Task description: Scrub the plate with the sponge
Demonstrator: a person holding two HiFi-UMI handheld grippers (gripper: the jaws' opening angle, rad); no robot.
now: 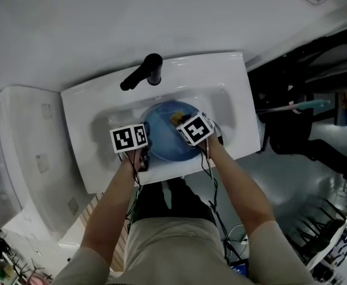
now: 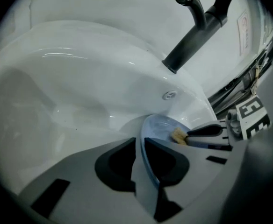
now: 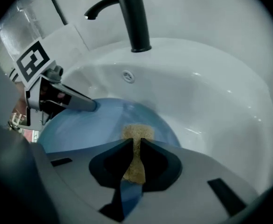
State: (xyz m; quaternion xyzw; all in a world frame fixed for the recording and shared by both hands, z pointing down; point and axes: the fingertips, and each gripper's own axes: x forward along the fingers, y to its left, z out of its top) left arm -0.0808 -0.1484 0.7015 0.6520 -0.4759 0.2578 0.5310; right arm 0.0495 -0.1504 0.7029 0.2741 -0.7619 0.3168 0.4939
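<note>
A blue plate (image 1: 161, 141) lies tilted in the white sink basin (image 1: 230, 108). My left gripper (image 1: 147, 147) is at the plate's left rim; in the left gripper view the plate (image 2: 162, 126) runs edge-on between the jaws of the left gripper (image 2: 140, 146), which is shut on that rim. My right gripper (image 1: 183, 125) is over the plate's upper right part, shut on a small yellow sponge (image 1: 174, 119). In the right gripper view the sponge (image 3: 136, 132) sticks out past the right gripper (image 3: 136, 148) and rests against the plate (image 3: 80, 129).
A black faucet (image 1: 142, 75) stands behind the basin and reaches out over it. An overflow hole (image 3: 127, 76) sits in the back wall. A white counter edge (image 1: 31, 147) is to the left, and dark racks (image 1: 328, 230) stand on the floor to the right.
</note>
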